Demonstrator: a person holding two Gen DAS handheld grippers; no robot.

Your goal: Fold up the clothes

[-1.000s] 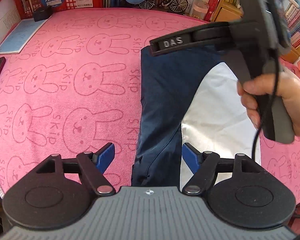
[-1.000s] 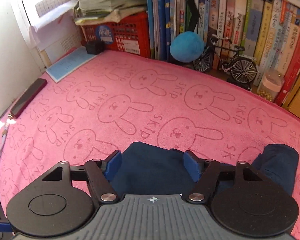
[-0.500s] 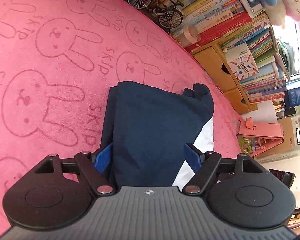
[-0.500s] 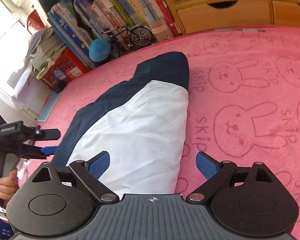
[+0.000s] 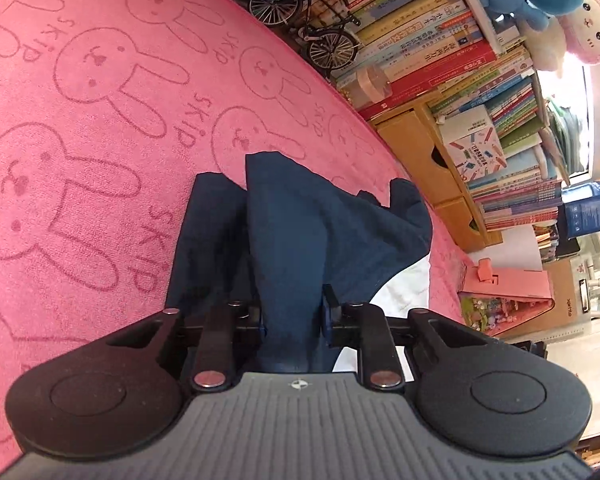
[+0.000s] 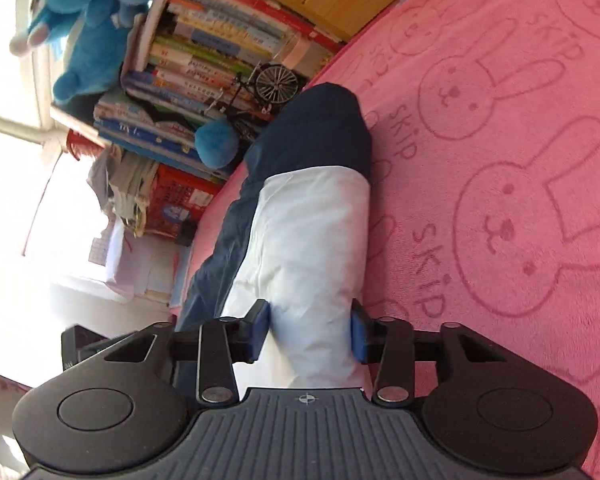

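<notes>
The pink blanket carries the word "SKIP" printed again and again beside each outlined rabbit, and the same word shows on it in the right wrist view. Beyond the blanket's far edge, the spines of the books bear print too small to read.

Navy-and-white garment. Pink blanket patterned with rabbit outlines and "SKIP" lettering. Blue plush ball. Red crate. Black tools with blue pads.

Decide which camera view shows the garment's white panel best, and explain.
The right wrist view: the white panel fills the middle, running between the closing right gripper. The left wrist view shows only a sliver beside navy cloth.
</notes>
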